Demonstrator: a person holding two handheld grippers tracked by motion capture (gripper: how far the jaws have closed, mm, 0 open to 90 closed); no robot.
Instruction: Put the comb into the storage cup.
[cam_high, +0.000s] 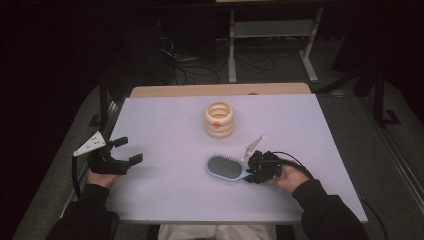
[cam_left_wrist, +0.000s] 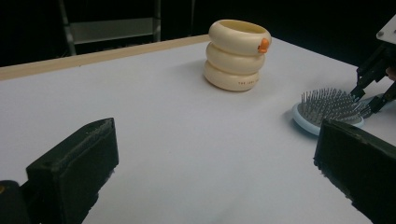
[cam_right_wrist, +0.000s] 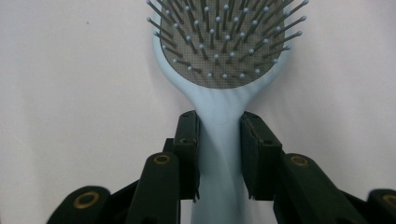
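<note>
A light blue hairbrush (cam_high: 226, 167) lies bristles up on the white table (cam_high: 165, 125), right of the middle near the front. My right gripper (cam_high: 249, 175) is shut on its handle; in the right gripper view both black pads press the handle's sides just below the bristled head (cam_right_wrist: 219, 46). At the table's left edge my left gripper (cam_high: 124, 151) rests open with nothing between its jaws. In the left gripper view the hairbrush (cam_left_wrist: 327, 107) and the right gripper (cam_left_wrist: 369, 93) appear at the far right.
A cream pot shaped like three stacked rings (cam_high: 220, 120) with a small orange mark stands upright behind the brush, near the table's middle. A wooden strip (cam_high: 220, 90) runs along the far edge. Metal frame legs and cables (cam_high: 200, 62) lie on the floor beyond.
</note>
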